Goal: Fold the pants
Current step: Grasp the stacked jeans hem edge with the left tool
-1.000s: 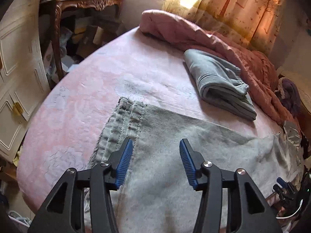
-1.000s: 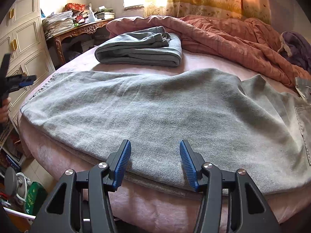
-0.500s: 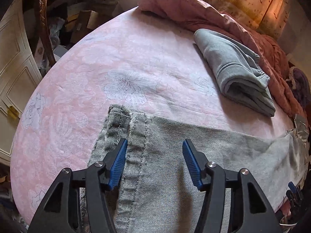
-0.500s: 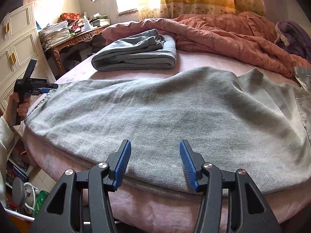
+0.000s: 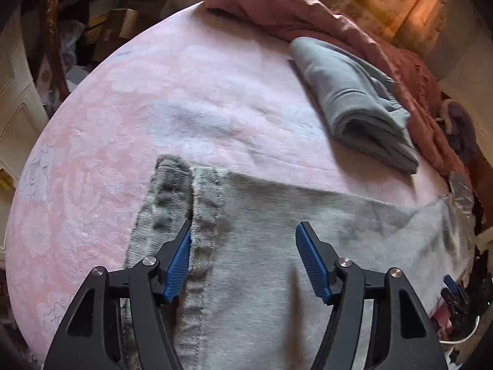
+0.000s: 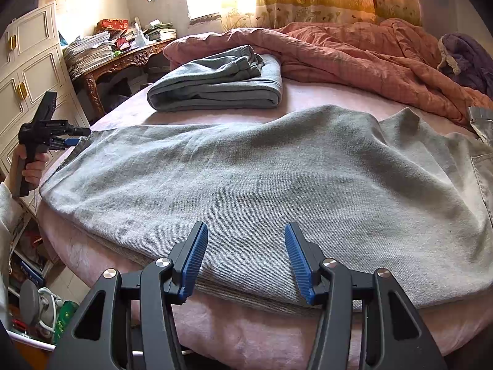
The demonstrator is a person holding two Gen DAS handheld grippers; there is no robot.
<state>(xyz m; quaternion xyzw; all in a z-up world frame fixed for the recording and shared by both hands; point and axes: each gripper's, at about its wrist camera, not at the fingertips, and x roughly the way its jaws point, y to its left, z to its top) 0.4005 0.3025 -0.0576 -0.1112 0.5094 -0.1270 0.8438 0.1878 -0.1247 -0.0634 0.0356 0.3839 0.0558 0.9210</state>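
Left wrist view, left to right: the pink floral bedsheet [image 5: 129, 129] covers the mattress; on it lie the grey denim pants [image 5: 277, 246], spread flat with both stacked leg hems [image 5: 188, 197] nearest me. My left gripper [image 5: 243, 259] hovers over those hems with its jaws spread and nothing between them; its left blue fingertip [image 5: 177, 265] sits at the seam between the two cuffs, though I cannot tell whether it touches the cloth. Further right, a folded grey-blue sweatpants bundle [image 5: 357, 108] rests on the sheet, well apart from the denim, and beyond it a crumpled rust-pink duvet [image 5: 323, 24] runs along the far edge of the bed. Right wrist view, left to right: a cream panelled cabinet [image 6: 27, 71] and a carved wooden desk [image 6: 123, 61] stacked with papers stand beside the bed; my left hand [image 6: 30, 166] grips the handle of the left gripper [image 6: 72, 137] at the hem end of the pants [image 6: 277, 185], which stretch across the bed toward a pocket seam at the right edge of the view. The folded sweatpants [image 6: 215, 83] lie behind them, beside the duvet [image 6: 354, 52]. My right gripper [image 6: 245, 256] is released, its jaws wide apart and empty, poised just above the near folded edge of the pants, where they overhang the sheet [image 6: 246, 330].
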